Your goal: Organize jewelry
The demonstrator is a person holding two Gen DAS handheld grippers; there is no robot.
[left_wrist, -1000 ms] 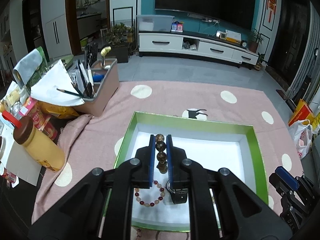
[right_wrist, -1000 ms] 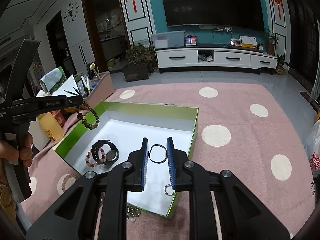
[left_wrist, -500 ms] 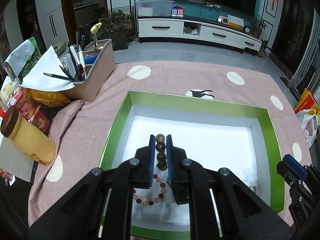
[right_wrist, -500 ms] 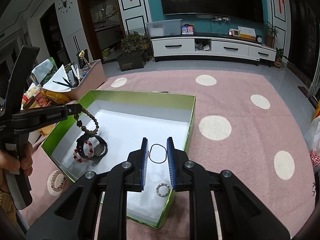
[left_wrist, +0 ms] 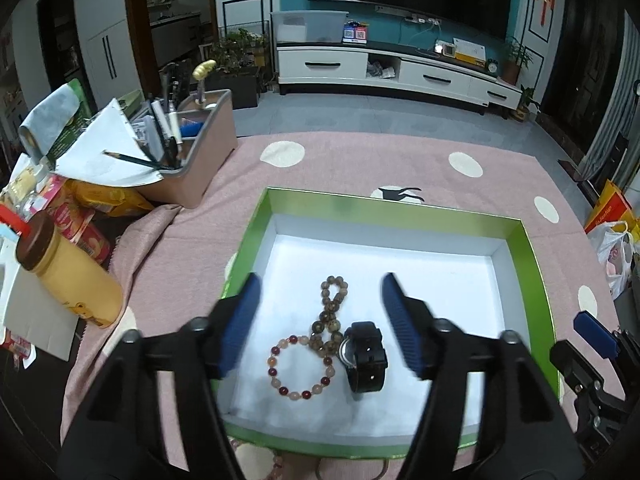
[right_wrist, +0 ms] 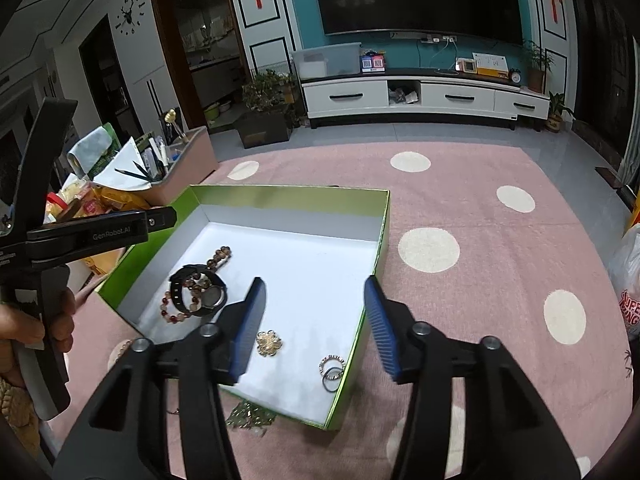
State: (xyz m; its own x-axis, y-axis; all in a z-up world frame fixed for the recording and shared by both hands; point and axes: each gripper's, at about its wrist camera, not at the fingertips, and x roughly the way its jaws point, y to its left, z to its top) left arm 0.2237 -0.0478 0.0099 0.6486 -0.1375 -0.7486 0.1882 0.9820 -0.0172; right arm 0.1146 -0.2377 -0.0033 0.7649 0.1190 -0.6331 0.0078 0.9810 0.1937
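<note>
Jewelry goes into the green box (left_wrist: 532,276). Nearest me, my left gripper (left_wrist: 320,320) has just been opening, jaws spread and empty, the brown beads (left_wrist: 326,320) dropped beside the watch (left_wrist: 366,356). My right gripper (right_wrist: 316,320) has likewise just spread above the rings (right_wrist: 332,368). Next I must fetch the chain (right_wrist: 248,418) outside the box's near wall.

Pink rug (left_wrist: 360,168) with cream dots. Beige caddy (left_wrist: 200,148) of pens at left edge, paper sheet (left_wrist: 100,152) leaning on it. Yellow bottle (left_wrist: 68,272), brown cap, lying beside snack packets (left_wrist: 76,220). White TV cabinet (left_wrist: 392,76) far back, potted plants (right_wrist: 268,96) beside it.
</note>
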